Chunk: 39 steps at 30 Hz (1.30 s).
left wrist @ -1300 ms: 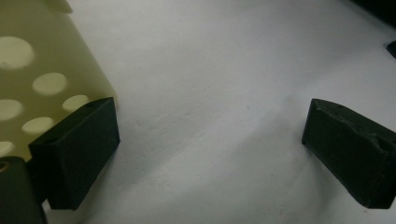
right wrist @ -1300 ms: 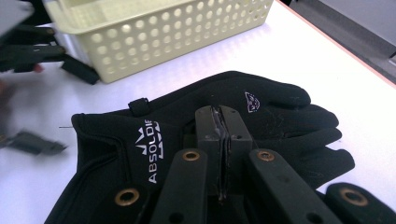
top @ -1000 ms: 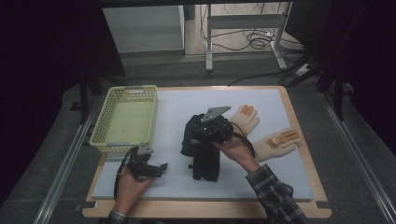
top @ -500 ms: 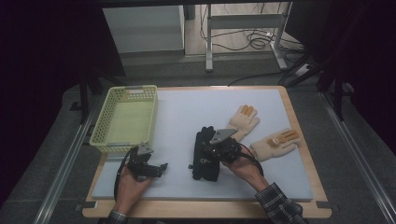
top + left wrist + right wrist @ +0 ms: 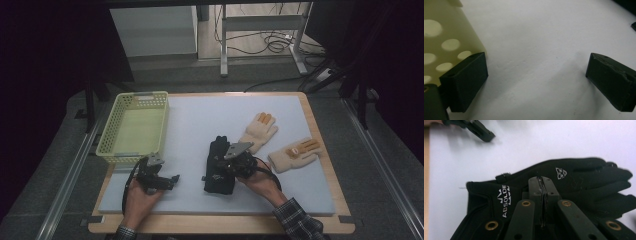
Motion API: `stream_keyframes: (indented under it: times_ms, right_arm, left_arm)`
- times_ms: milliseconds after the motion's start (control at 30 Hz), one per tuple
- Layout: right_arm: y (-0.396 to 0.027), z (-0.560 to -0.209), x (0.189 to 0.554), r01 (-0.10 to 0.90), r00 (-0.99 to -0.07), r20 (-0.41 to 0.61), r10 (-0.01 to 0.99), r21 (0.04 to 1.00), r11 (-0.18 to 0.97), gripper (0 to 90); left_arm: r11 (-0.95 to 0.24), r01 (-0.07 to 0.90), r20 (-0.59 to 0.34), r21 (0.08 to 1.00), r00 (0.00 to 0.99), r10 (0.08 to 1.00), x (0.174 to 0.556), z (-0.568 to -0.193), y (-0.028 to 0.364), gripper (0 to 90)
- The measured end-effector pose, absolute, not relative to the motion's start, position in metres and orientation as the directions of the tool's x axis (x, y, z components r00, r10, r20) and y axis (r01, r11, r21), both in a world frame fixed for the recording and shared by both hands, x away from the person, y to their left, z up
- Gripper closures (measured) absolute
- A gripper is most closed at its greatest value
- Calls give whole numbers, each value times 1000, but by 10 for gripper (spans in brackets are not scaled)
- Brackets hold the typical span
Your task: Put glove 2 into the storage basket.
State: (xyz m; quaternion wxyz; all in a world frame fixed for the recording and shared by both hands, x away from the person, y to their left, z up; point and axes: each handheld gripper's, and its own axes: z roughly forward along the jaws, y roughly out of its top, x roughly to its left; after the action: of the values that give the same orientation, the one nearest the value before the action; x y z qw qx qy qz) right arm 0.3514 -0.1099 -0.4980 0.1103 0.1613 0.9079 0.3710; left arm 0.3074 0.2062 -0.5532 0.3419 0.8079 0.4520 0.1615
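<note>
A black glove [image 5: 219, 170] with white lettering lies on the pale mat [image 5: 200, 117], just right of the middle. My right gripper [image 5: 235, 162] sits low over it, a hand behind it. In the right gripper view the jaws [image 5: 543, 182] are pressed together with a thin fold of the black glove [image 5: 579, 177] pinched between them. My left gripper [image 5: 167, 179] rests on the mat near the front left, jaws wide apart. In the left gripper view, bare mat lies between the open gripper [image 5: 536, 72], beside the yellow basket [image 5: 446, 37].
The perforated yellow basket [image 5: 112, 135] stands at the left edge of the mat. Two tan knit gloves [image 5: 259, 131] [image 5: 294, 154] lie to the right of the black one. The left gripper [image 5: 477, 130] appears far off in the right gripper view. A wooden table rim borders the mat.
My right gripper has come down and toward the front with the black glove, which hung raised a second ago and now lies flat on the mat. The left gripper has stayed put.
</note>
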Motion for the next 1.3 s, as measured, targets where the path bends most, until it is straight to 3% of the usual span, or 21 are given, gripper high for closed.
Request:
stream_keyframes:
  times_ms: [133, 233, 400, 533, 633, 700, 1067, 1300]
  right_arm:
    - [-113, -501, 353, 239, -919, -55, 390, 710, 662, 817]
    - [-122, -489, 353, 257, -898, -49, 438, 748, 612, 705]
    - [-138, -479, 356, 296, -866, -36, 498, 766, 570, 674]
    - [-155, -482, 353, 337, -846, -12, 533, 763, 551, 711]
    - [-169, -491, 347, 376, -836, 26, 548, 754, 538, 870]
    - [-172, -498, 342, 390, -835, 40, 550, 746, 539, 886]
    - [-169, -531, 317, 391, -857, 56, 513, 719, 575, 886]
    - [-158, -532, 315, 385, -866, 69, 495, 724, 573, 886]
  left_arm:
    - [-351, 621, -53, 701, 536, 843, 307, -553, 206, 39]
    - [-351, 621, -53, 701, 536, 843, 307, -553, 206, 40]
    - [-351, 621, -53, 701, 536, 843, 307, -553, 206, 39]
    - [-351, 621, -52, 701, 536, 843, 307, -553, 206, 39]
    - [-356, 620, -50, 699, 538, 841, 307, -553, 206, 40]
    - [-356, 620, -50, 699, 538, 841, 307, -553, 206, 39]
    - [-355, 620, -50, 699, 538, 841, 307, -553, 206, 40]
    - [-355, 620, -50, 700, 538, 842, 307, -553, 206, 40]
